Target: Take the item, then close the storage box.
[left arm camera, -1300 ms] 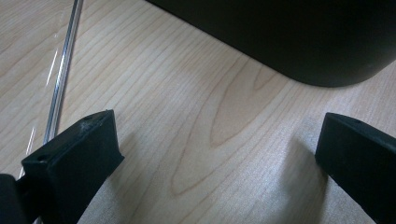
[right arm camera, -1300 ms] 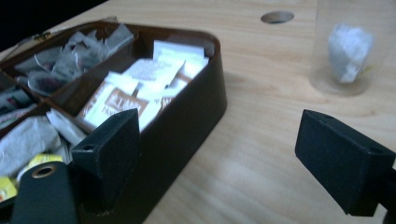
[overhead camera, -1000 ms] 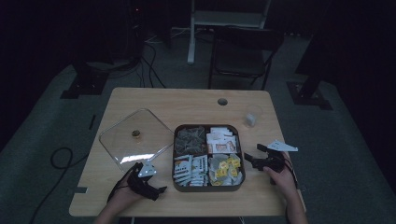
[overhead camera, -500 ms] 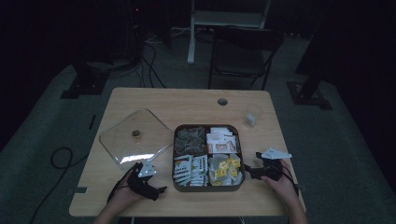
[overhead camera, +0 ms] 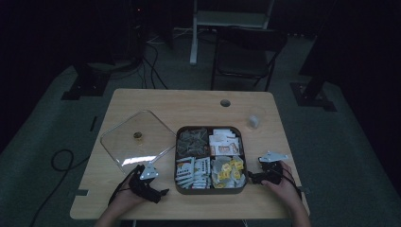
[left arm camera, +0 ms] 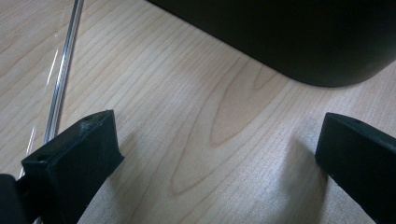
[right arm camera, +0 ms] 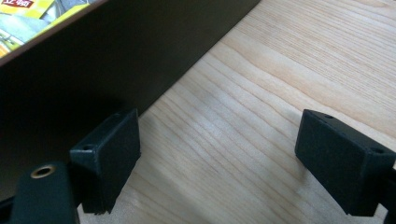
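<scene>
The box [overhead camera: 211, 160] sits near the front edge of the tabletop [overhead camera: 189, 104], between the two hands, so both can reach it. Its lid [overhead camera: 134, 138] lies flat to the left, off the box, leaving the four compartments of packets open.

The left tongs [overhead camera: 158, 194] rest low on the wood, jaws wide apart and empty, the box's dark corner just ahead. The right tongs [overhead camera: 252, 178] sit beside the box's right wall, also wide open and holding nothing.

Packet print is too small to read; yellow packets [right arm camera: 28, 11] show partial, illegible characters.
</scene>
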### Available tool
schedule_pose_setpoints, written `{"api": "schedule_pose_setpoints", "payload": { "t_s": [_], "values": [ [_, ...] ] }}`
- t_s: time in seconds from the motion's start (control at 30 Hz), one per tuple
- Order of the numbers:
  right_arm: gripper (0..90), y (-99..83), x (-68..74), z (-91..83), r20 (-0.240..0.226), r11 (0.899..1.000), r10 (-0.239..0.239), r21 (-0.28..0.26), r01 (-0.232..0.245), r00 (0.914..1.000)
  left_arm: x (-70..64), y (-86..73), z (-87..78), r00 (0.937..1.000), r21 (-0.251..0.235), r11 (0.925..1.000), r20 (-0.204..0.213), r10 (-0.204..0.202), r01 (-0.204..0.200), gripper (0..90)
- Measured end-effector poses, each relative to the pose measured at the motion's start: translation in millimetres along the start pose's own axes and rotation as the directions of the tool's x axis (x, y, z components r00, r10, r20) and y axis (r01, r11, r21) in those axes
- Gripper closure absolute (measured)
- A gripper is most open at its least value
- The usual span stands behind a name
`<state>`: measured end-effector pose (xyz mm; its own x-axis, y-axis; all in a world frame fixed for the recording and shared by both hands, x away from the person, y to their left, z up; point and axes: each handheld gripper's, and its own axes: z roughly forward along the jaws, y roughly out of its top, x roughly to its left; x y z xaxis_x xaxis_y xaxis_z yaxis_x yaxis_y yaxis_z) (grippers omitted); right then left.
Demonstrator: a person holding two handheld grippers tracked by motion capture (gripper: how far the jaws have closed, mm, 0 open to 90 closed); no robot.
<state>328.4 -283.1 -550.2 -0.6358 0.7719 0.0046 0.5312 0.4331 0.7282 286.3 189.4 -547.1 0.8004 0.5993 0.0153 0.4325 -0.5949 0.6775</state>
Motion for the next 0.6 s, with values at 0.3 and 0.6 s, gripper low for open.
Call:
{"api": "schedule_pose_setpoints", "payload": {
  "t_s": [0.3,0.6],
  "values": [
    [13.6,-0.2,1.2,-0.2,0.007,1.0,0.007,0.001,-0.007,0.9999,0.1,0.0,0.0,1.0,0.0,1.0,0.0,0.0,0.0,0.3],
    [13.5,-0.2,1.2,-0.3,0.006,1.0,0.007,0.001,-0.007,1.0,-0.9,0.4,0.4,0.9999,0.0,1.0,-0.008,-0.007,0.007,0.3]
  ]
}}
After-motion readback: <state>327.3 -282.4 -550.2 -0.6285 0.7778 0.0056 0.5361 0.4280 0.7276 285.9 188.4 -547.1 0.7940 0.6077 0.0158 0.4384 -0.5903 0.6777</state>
